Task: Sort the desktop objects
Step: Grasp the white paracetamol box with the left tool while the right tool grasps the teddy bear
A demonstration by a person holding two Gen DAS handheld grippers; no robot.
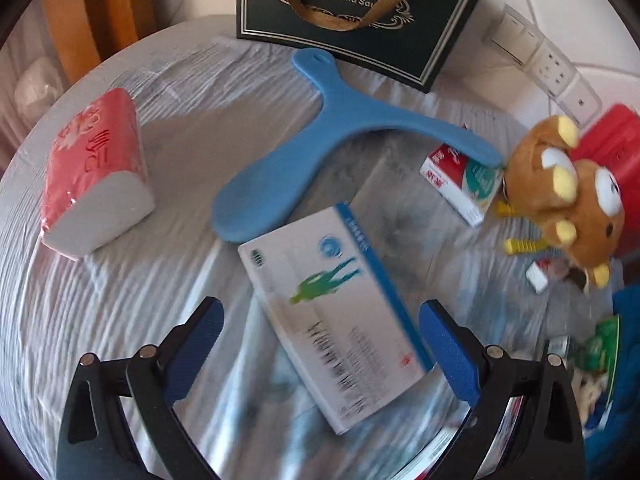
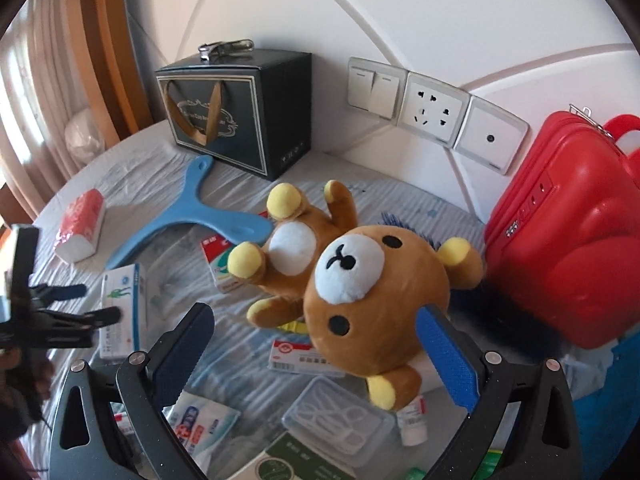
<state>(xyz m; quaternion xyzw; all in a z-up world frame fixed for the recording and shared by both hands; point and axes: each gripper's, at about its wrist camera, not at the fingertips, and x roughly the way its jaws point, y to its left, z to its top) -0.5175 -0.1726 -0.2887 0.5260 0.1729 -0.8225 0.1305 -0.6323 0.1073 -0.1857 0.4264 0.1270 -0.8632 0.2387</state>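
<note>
Jaws spread wide on our left gripper point(image 1: 320, 344) over the white-and-blue box point(image 1: 332, 312) on the table point(image 1: 120, 300); our right gripper point(image 2: 316, 344), also apart, straddles the bear plush point(image 2: 360, 280), without clamping it.

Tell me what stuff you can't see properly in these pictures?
- White box, left wrist view: print smeared by blur, unreadable.
- Black gift bag, left wrist view: top cut off by the frame edge.
- Small red-and-white carton, right wrist view: mostly hidden behind the teddy bear.
- Red case, right wrist view: right side cut off.
</note>
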